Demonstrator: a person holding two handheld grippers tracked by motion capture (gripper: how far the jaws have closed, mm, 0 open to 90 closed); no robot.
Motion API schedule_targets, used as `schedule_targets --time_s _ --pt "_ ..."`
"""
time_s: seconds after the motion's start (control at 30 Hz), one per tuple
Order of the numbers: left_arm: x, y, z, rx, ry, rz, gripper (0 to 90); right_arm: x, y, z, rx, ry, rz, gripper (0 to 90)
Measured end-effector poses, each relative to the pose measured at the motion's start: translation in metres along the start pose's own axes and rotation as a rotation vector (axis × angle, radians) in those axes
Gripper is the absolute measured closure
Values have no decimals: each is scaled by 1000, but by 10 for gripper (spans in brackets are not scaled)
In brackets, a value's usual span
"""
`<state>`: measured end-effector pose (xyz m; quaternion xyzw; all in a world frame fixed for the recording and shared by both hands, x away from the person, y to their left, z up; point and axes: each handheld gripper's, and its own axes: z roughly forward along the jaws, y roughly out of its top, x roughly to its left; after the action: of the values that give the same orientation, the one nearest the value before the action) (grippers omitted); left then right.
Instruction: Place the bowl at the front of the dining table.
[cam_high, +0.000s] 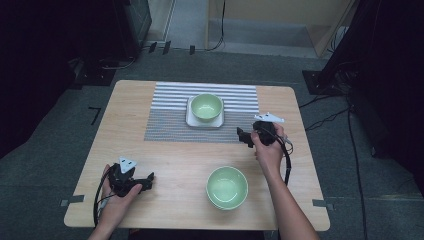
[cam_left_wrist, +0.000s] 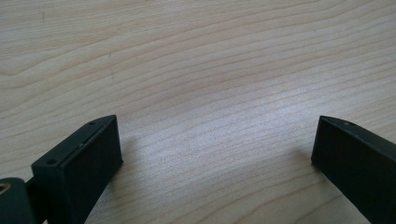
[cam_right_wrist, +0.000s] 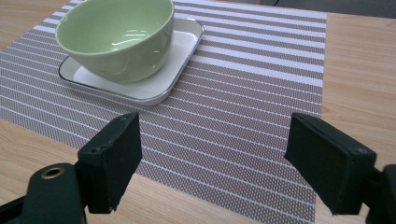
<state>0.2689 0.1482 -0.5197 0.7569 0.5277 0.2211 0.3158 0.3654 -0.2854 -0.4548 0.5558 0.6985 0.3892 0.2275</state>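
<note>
A pale green bowl (cam_high: 207, 107) (cam_right_wrist: 116, 36) sits on a white square plate (cam_high: 191, 120) (cam_right_wrist: 180, 60) on a grey-and-white striped placemat (cam_high: 170, 105) (cam_right_wrist: 243, 116). A second green bowl (cam_high: 227, 187) stands alone on the wooden table near the front. My right gripper (cam_high: 242, 135) (cam_right_wrist: 212, 161) is open just off the mat's right front corner, jaws pointing left at the plate, nothing between them. My left gripper (cam_high: 149, 179) (cam_left_wrist: 215, 154) is open at the front left, low over bare wood, holding nothing.
The wooden table (cam_high: 125, 130) has rounded corners and stands on grey carpet. Cables trail from both grippers over the front edge. Dark equipment stands and cables (cam_high: 325, 120) lie on the floor beyond the right and back edges.
</note>
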Motion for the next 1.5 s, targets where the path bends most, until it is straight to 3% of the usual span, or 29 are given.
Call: schedule_targets --time_s 0.47,0.93,1.5 --pt "0 0 0 0 0 0 10 -19 -22 -17 -14 -12 55 178" --pt "0 0 0 1 3 -2 10 -33 -41 -38 -32 -37 82 172" --pt "0 0 0 1 3 -2 10 -49 -70 -56 -16 -69 107 161"
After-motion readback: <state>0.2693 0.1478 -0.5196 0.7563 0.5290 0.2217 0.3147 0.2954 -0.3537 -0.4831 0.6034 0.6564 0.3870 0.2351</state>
